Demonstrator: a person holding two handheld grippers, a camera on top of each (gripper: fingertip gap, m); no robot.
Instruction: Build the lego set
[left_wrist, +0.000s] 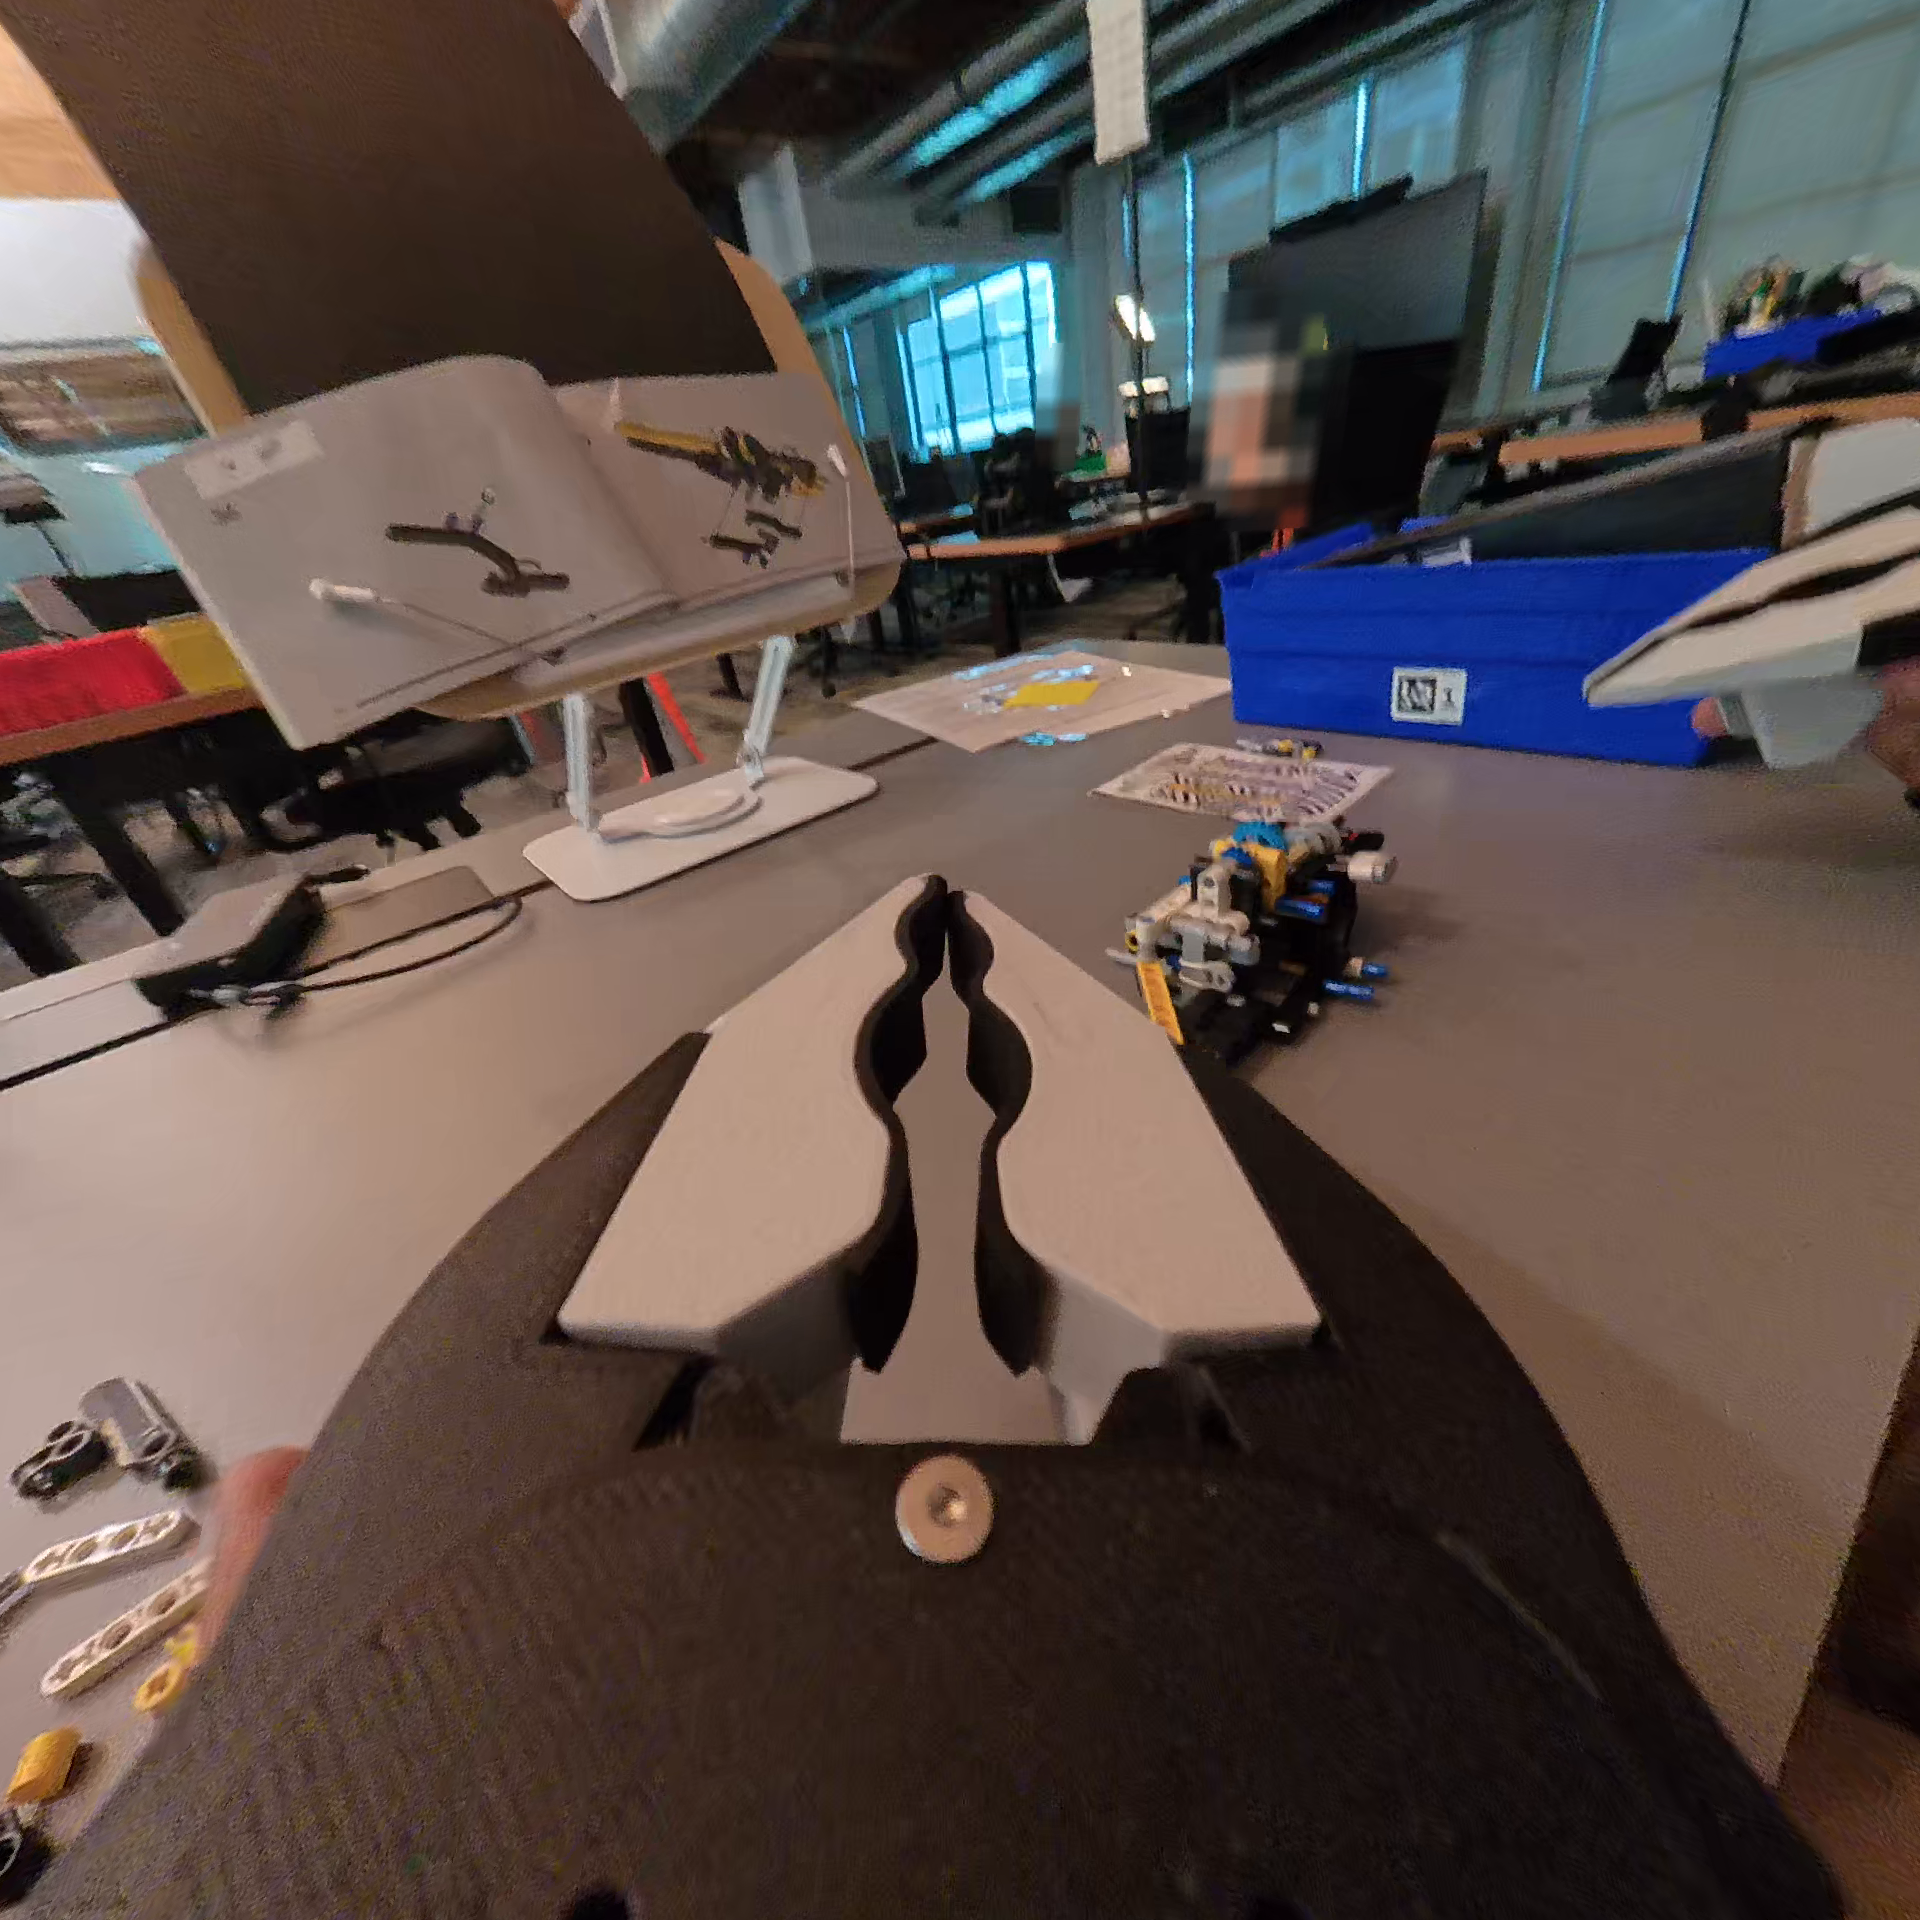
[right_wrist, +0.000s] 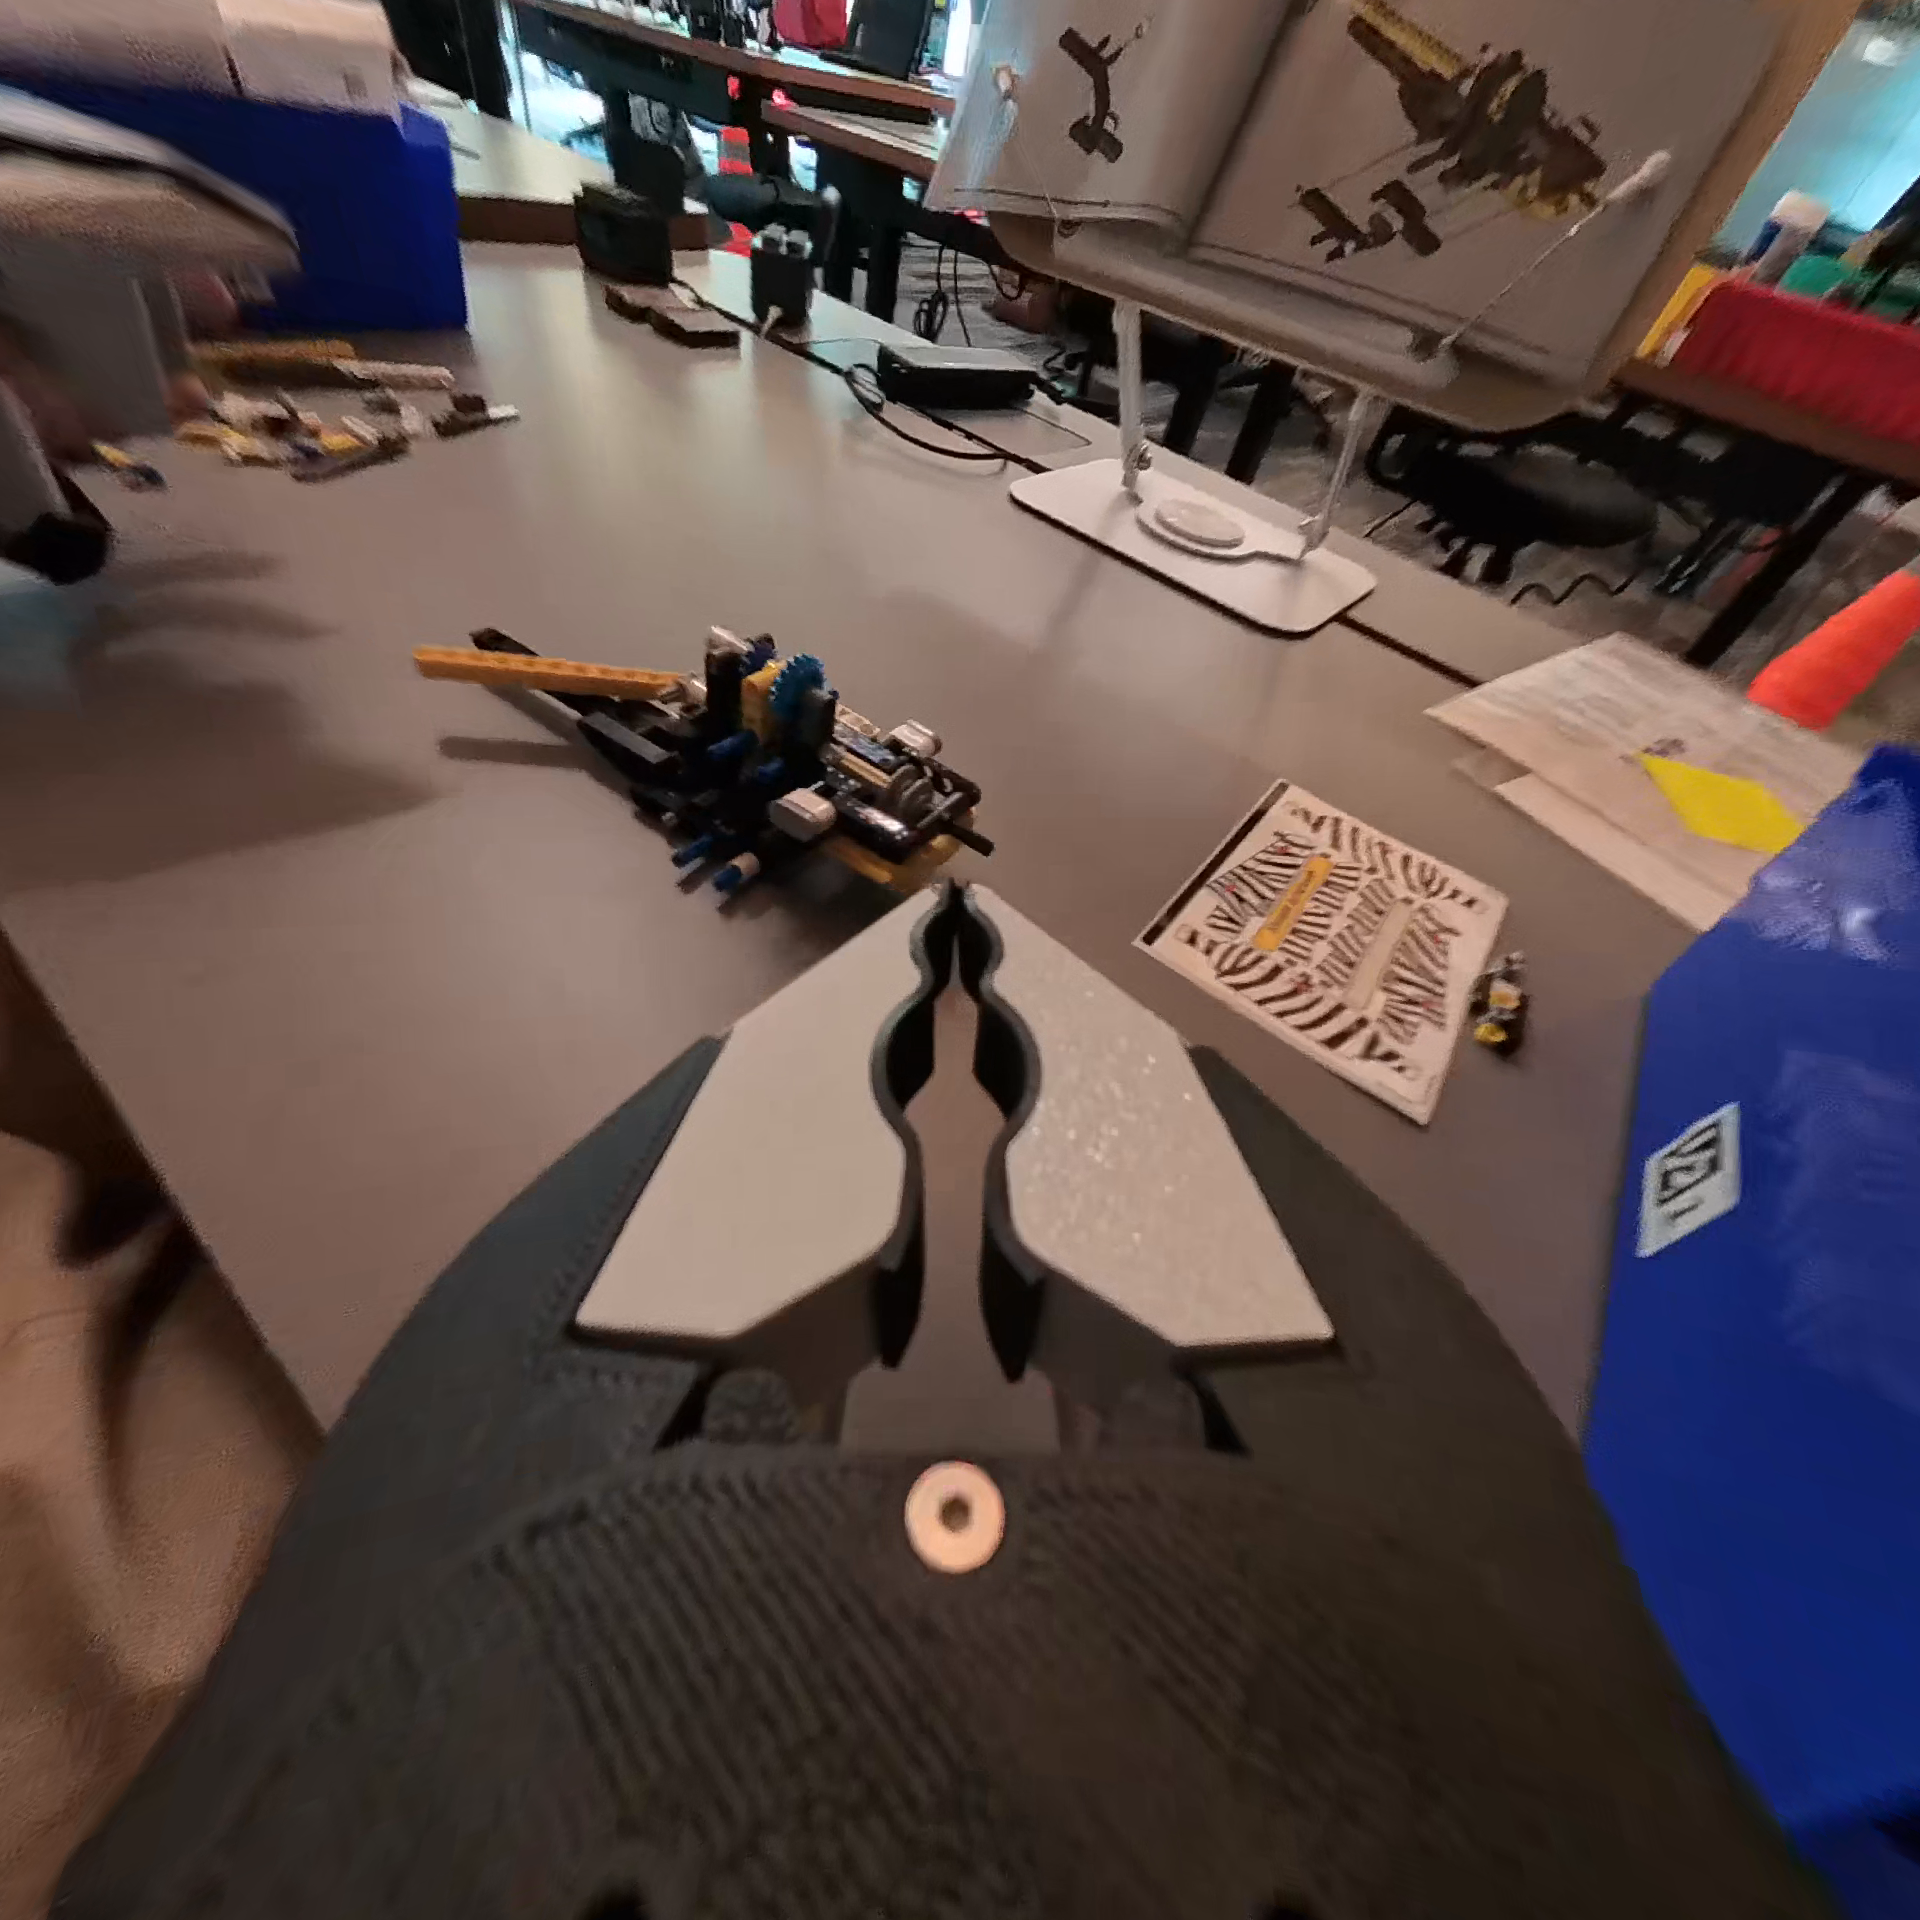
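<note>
A partly built black, yellow and blue lego model (left_wrist: 1262, 930) lies on the grey table (left_wrist: 416, 1195), to the right of and beyond my left gripper (left_wrist: 948, 894). That gripper is shut and empty, above the table. In the right wrist view the model (right_wrist: 769, 758) lies just beyond my right gripper (right_wrist: 956, 896), which is shut and empty too. Loose lego pieces (left_wrist: 114, 1538) lie at the table's near left; they also show blurred in the right wrist view (right_wrist: 322, 416). The right gripper shows at the right edge of the left wrist view (left_wrist: 1756, 623).
An open instruction book (left_wrist: 499, 540) rests on a white stand (left_wrist: 707, 821) at the back. A blue bin (left_wrist: 1475, 644) stands at the right, with a striped sticker sheet (right_wrist: 1330, 951) and papers (left_wrist: 1039, 696) near it. A black box with a cable (left_wrist: 249, 935) lies at the far left. Spacing between my two grippers at the tips: around 25 centimetres.
</note>
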